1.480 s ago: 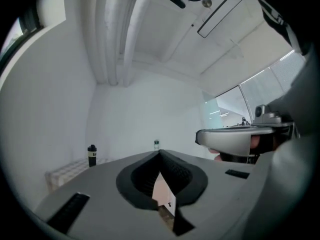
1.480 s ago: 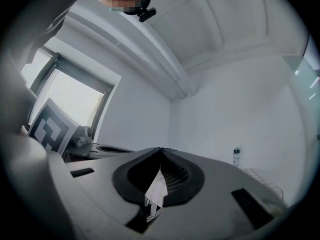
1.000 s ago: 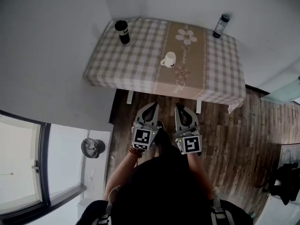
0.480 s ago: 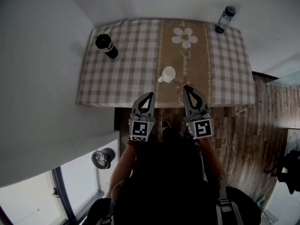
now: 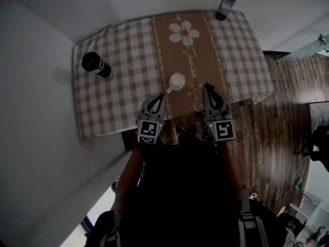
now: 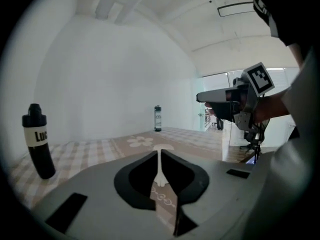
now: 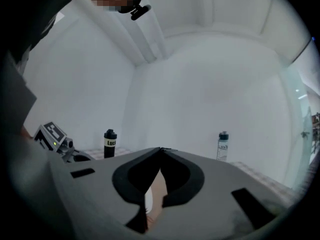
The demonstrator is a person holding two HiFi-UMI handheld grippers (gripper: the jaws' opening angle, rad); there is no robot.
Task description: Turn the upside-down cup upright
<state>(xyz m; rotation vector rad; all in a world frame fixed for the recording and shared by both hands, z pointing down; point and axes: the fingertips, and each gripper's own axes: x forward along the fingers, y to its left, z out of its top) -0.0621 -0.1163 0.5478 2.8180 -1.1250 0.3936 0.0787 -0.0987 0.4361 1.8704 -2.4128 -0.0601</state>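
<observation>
Both grippers hang over the table's (image 5: 128,45) near edge, tips just past it. The left gripper (image 5: 159,96) has its jaws pressed together but for a hairline slit, with nothing in them. The right gripper (image 5: 207,86) is closed tight and also empty.

The cup (image 5: 176,81) stands on the brown runner (image 5: 198,55), close to the near edge. It is just ahead of the left gripper's tip, and the right gripper is a little off to its other side. Its handle points toward the left gripper. Neither gripper touches it.

There is bare cloth all round the cup. The black bottle (image 5: 95,64) is well away near the left edge, and the clear bottle (image 5: 226,3) stands at the far right corner. The table's left and far sides lie close to the white walls. Its right side opens onto wood floor (image 5: 277,138).
</observation>
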